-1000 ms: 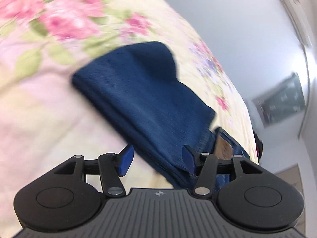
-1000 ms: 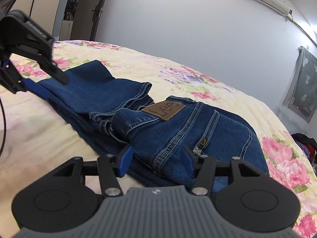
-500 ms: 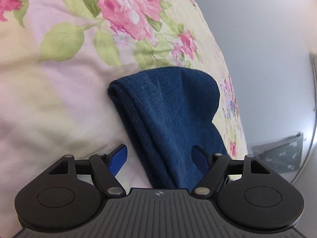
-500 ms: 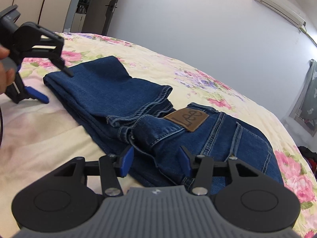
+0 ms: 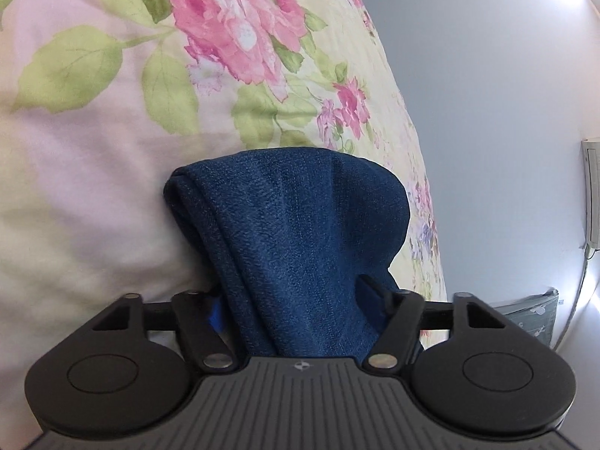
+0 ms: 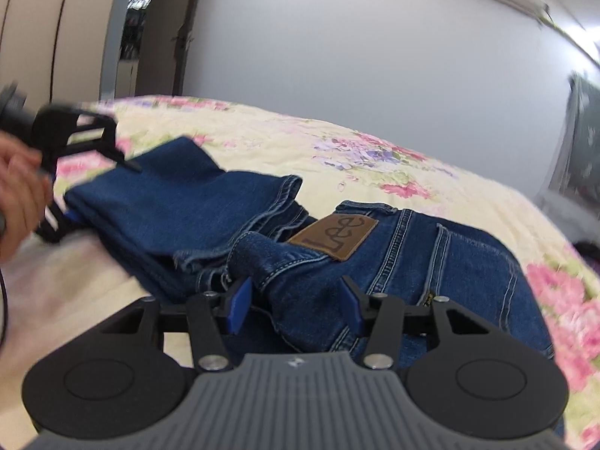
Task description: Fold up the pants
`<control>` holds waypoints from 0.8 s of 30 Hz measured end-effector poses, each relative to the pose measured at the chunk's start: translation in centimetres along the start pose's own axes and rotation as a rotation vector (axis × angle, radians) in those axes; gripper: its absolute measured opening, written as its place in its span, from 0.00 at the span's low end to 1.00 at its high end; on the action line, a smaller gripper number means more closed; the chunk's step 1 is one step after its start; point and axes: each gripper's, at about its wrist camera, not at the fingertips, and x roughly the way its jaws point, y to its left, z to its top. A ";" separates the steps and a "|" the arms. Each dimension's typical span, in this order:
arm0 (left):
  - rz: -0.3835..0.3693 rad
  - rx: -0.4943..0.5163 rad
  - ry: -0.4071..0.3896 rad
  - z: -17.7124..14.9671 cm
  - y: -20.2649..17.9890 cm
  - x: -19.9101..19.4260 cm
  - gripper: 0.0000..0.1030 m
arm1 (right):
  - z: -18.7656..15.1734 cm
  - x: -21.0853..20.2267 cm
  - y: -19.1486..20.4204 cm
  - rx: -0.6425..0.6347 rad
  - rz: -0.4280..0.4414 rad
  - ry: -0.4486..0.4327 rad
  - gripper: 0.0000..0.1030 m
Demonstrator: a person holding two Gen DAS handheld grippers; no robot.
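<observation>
The dark blue denim pants with a brown leather waistband patch (image 6: 333,238) lie across the floral bedspread of the bed (image 6: 337,150), already doubled over: the legs are laid together and brought back so that their hems rest near the waistband, leaving a long flat stack with a folded end at the left of the right wrist view and the seat and back pockets at the right.

At the folded end, the left gripper (image 5: 292,307) has the bunched denim fold (image 5: 300,232) between its jaws. They have just been closing, and the cloth fills the gap between them; the right pad presses into the fabric, while the left pad is mostly hidden behind the fold, so this reads as a pinch on the fold. In the right wrist view a hand (image 6: 18,195) holds this gripper at the bed's near edge.

The right gripper (image 6: 294,307) has its jaws spread around the crumpled waistband corner (image 6: 285,285); the blue pads stand clear of the denim on both sides, not yet gripping.

By the look of it, the lengthwise fold and one cross fold are done. Probably one more fold remains, with some smoothing of the rumpled hems.
</observation>
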 end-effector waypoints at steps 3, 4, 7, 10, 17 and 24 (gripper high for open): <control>0.019 -0.004 0.000 0.0 0.5 -0.1 0.41 | 0.4 0.1 -1.4 0.119 0.027 -0.021 0.45; 0.025 -0.012 0.004 0.1 0.8 -0.2 0.36 | 0.4 0.1 -1.9 0.160 0.049 -0.027 0.45; 0.015 -0.029 0.012 0.3 1.1 -0.2 0.32 | 0.7 -0.7 -3.3 0.303 0.164 -0.092 0.45; 0.023 -0.005 -0.007 0.2 0.4 -0.6 0.24 | 1.0 -1.2 -3.8 0.346 0.157 -0.135 0.46; -0.065 0.118 -0.096 -1.3 -3.7 -2.5 0.13 | -0.1 1.8 -2.6 0.200 -0.043 0.076 0.46; -0.130 0.360 -0.130 -4.0 -9.7 -3.8 0.13 | -0.1 1.3 -4.3 0.324 0.002 0.068 0.46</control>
